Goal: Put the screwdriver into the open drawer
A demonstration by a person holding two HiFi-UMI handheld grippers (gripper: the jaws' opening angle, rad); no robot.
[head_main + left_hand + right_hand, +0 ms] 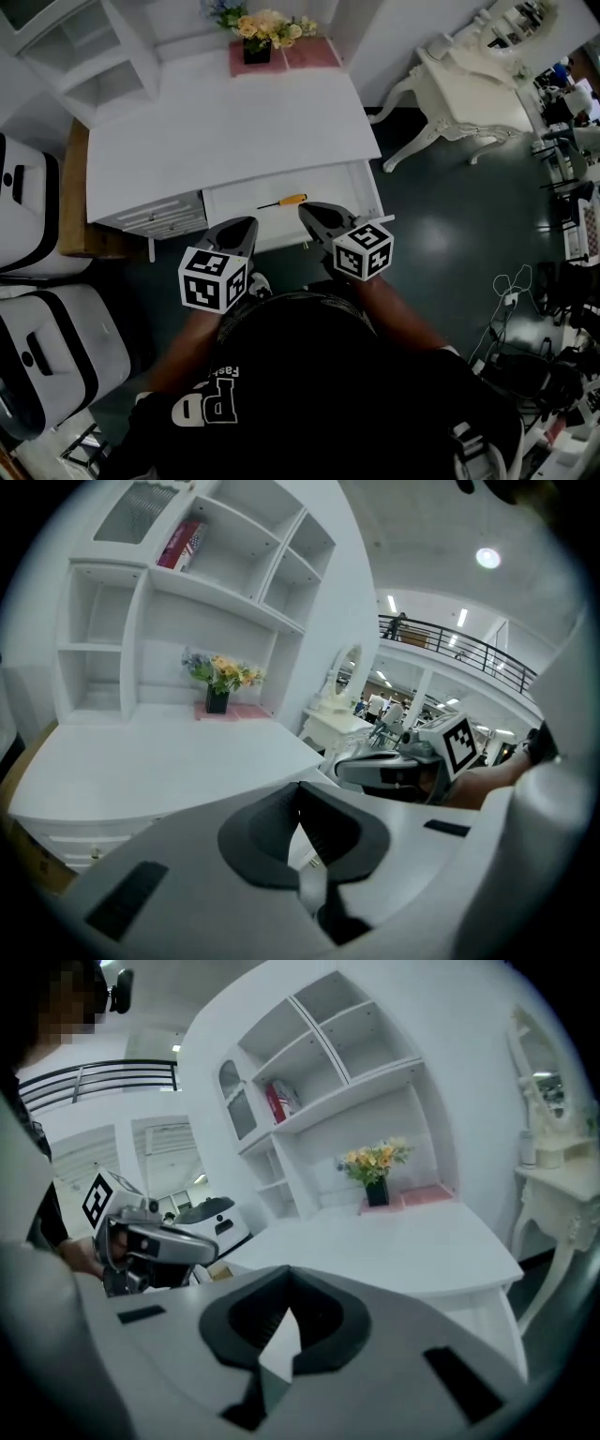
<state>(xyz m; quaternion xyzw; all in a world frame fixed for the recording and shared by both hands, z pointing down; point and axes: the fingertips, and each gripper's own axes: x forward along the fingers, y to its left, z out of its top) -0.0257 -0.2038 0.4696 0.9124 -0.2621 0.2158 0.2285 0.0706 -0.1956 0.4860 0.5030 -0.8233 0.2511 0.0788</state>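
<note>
Screwdriver is in the drawer.
My left gripper and right gripper are closed, empty; next I back away.

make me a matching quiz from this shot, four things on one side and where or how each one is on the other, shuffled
Things:
1. screwdriver
2. flowers
3. red book
4. right gripper

Place or state:
a. shut, nothing between the jaws
b. leaning on the upper shelf
c. lying inside the open drawer
d. on the pink mat at the back of the desk top

Pairs: 1-c, 2-d, 3-b, 4-a
</note>
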